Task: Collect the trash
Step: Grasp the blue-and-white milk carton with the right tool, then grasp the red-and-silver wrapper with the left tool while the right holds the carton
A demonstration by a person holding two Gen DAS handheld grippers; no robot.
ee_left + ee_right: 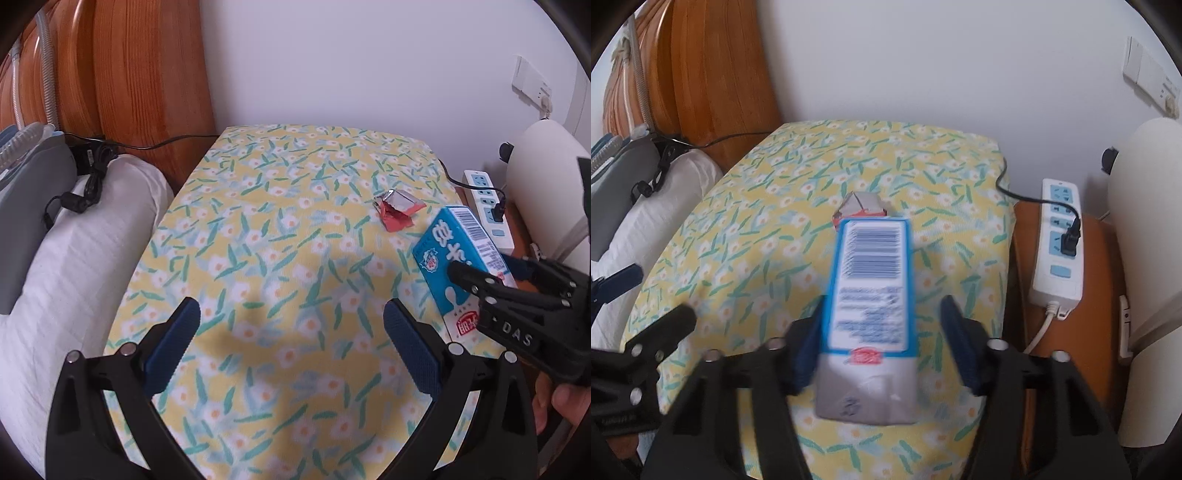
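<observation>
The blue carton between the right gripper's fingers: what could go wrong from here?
1. Only one pad seems to touch the blue carton; a gap shows at the other, so it may twist or slip from the right gripper.
2. It lies near the cloth's edge beside the power strip and could fall there.
3. The crumpled wrapper just behind it could be pushed away.

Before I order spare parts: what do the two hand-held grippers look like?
Both match: the left hand-held gripper and right hand-held gripper have matte black plastic frames, two angled fingers with dark blue textured pads, and round silver fasteners. White raised "DAS" lettering marks the right one's side. No cables visible.
</observation>
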